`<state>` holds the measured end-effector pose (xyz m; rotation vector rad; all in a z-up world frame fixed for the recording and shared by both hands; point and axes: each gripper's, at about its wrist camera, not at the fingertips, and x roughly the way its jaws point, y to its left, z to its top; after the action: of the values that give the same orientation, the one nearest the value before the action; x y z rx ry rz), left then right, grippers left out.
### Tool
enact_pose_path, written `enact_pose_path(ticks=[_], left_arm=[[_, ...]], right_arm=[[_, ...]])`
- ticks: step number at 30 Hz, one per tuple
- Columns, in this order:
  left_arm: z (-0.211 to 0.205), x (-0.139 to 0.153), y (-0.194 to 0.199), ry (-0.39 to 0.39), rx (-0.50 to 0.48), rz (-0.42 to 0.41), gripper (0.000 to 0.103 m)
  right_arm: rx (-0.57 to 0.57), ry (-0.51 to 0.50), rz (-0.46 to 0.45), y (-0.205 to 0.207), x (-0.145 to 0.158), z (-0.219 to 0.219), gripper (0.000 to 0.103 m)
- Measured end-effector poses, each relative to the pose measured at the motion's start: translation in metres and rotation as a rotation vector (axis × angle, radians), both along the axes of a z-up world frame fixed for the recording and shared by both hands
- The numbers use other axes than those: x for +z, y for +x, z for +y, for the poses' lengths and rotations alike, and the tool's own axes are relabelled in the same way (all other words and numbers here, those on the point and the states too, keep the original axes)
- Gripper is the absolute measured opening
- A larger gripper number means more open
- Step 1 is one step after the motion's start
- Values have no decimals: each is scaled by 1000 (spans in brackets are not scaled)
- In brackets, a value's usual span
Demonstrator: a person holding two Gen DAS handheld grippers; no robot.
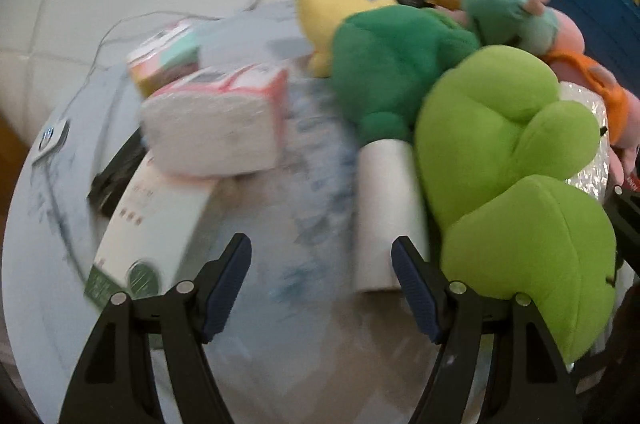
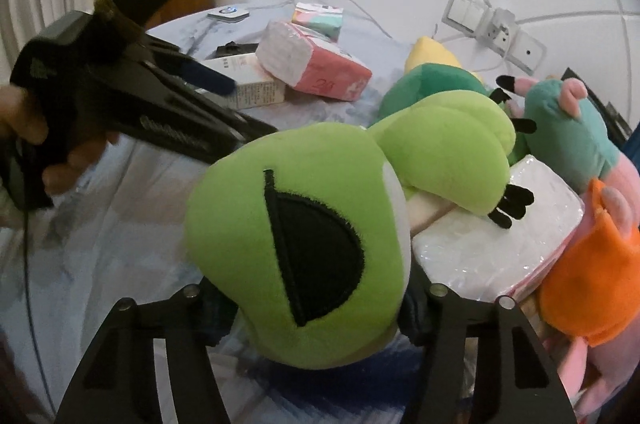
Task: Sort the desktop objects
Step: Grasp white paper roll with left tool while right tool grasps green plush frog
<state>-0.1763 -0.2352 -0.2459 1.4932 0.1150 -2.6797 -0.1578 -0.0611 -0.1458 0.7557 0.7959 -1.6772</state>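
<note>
Right gripper (image 2: 316,308) fingers clamp the frog plush (image 2: 296,240) by its head, amid the toy pile on the worktop (image 2: 120,244). Left gripper (image 1: 320,276) fingers stand wide and empty above the cloth, between a white box (image 1: 156,228) and a white roll (image 1: 388,207).

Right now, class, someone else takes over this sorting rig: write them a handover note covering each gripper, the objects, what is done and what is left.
Right gripper: fingers either side of the light green frog plush head, apparently gripping it.
Left gripper: open, empty, above the blue cloth, between the white carton and the white roll.
Objects: pink tissue pack atop the carton; dark green plush, pig plush in teal and pig plush in orange piled together; wrapped tissue pack under the frog.
Done: nothing visibly sorted.
Left: everything.
</note>
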Motion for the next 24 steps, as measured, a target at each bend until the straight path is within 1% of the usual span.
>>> enact_pose_path(ticks=[2, 3, 4, 8, 9, 10, 11, 15, 17, 20, 24], left_arm=[[0, -4, -11, 39, -6, -20, 72], [-2, -7, -17, 88, -12, -32, 72], [-1, -9, -22, 113, -23, -45, 72], [11, -18, -33, 140, -95, -79, 72], [12, -20, -34, 147, -98, -88, 71], [13, -21, -35, 156, -100, -88, 60], [14, -22, -34, 164, -107, -88, 45], [26, -21, -27, 46, -119, -86, 45], [27, -20, -22, -3, -89, -97, 45], [25, -19, -15, -38, -44, -103, 45], [30, -37, -29, -65, -18, -172, 47]], right_arm=[[-6, -1, -18, -4, 1, 4, 59], [-8, -3, -25, -6, 2, 6, 58], [-9, -4, -35, -8, 3, 9, 57], [-1, -6, -66, -14, 6, 24, 55], [0, -4, -68, -16, 6, 27, 55], [0, -2, -74, -17, 6, 30, 55], [1, -3, -81, -19, 6, 34, 55], [-4, -15, -104, -17, 9, 45, 55], [2, -16, -113, -15, 11, 50, 54], [9, -17, -127, -14, 14, 56, 54], [20, -20, -131, -9, 21, 65, 53]])
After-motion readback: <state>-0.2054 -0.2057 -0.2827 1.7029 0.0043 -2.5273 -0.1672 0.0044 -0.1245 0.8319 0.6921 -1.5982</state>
